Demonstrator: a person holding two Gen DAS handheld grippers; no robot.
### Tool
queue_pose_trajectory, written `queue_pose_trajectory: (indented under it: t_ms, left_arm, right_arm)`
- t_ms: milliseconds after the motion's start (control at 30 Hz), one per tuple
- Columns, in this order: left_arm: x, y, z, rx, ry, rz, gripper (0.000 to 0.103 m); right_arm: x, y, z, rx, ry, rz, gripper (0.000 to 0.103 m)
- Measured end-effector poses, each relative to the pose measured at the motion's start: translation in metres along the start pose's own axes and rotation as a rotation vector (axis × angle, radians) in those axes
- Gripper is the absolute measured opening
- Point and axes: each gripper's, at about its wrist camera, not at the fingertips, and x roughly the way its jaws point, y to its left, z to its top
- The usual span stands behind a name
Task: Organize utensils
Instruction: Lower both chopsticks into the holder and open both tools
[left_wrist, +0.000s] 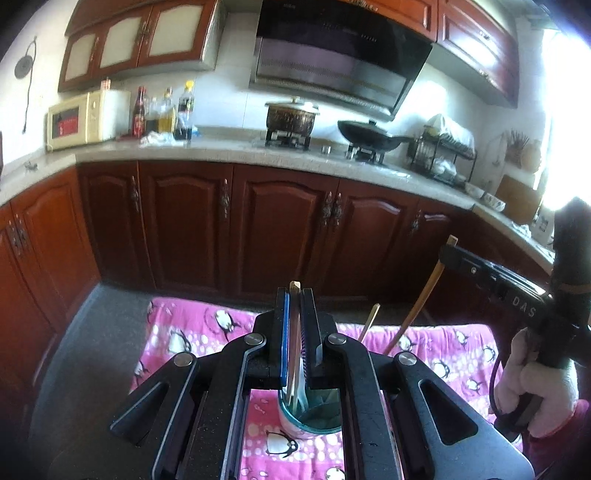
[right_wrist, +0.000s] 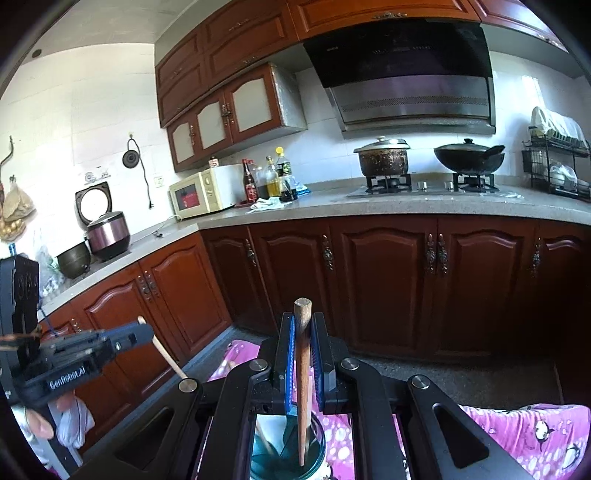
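My left gripper (left_wrist: 294, 295) is shut on a pale wooden chopstick (left_wrist: 294, 332) that stands upright, its lower end inside a teal glass cup (left_wrist: 314, 417) on the pink penguin cloth (left_wrist: 184, 332). My right gripper (right_wrist: 303, 325) is shut on a darker brown chopstick (right_wrist: 303, 369), upright, its tip down in the same cup (right_wrist: 291, 454). The right gripper (left_wrist: 448, 254) shows at the right of the left wrist view with its chopstick (left_wrist: 417, 310) slanting down. Another thin stick (left_wrist: 369, 321) leans nearby. The left gripper (right_wrist: 142, 330) shows at left in the right wrist view, holding its chopstick (right_wrist: 166, 354).
The cloth-covered table (right_wrist: 517, 435) stands before dark red base cabinets (left_wrist: 280, 221). The countertop (right_wrist: 332, 206) carries a microwave (right_wrist: 199, 195), bottles (right_wrist: 269, 181), a pot (right_wrist: 382, 158), a wok (right_wrist: 469, 157) and a dish rack (right_wrist: 557, 166).
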Motion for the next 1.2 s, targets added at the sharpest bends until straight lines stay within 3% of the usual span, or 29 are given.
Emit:
queue_pose_trajectory:
  t_ms: [233,600,867,967,1000,1133,1200]
  left_arm:
    - [0.027,-0.002,-0.018,-0.007,0.056,0.009,0.004]
    - [0.059,-0.009,-0.043,-0.011,0.135,0.017,0.004]
    - [0.059,-0.011,-0.044,-0.016,0.14,0.021,0.004]
    - [0.058,-0.009,-0.043,-0.032,0.147,0.015,0.004]
    - [0.057,-0.009,-0.043,-0.033,0.149,0.013,0.005]
    - [0.054,-0.011,-0.043,-0.032,0.15,0.01,0.013]
    - [0.051,-0.012,-0.043,-0.032,0.147,0.005,0.025]
  right_arm:
    - [0.028,-0.008,-0.019,0.011,0.042,-0.015,0.008]
    - [0.058,-0.023,-0.057,0.046,0.181,0.018,0.008]
    - [0.064,-0.035,-0.066,0.105,0.204,0.041,0.008]
    - [0.063,-0.038,-0.066,0.125,0.208,0.043,0.026]
    - [0.062,-0.038,-0.066,0.128,0.206,0.043,0.031]
    - [0.059,-0.038,-0.067,0.127,0.211,0.041,0.031]
    - [0.057,-0.038,-0.067,0.13,0.212,0.042,0.031]
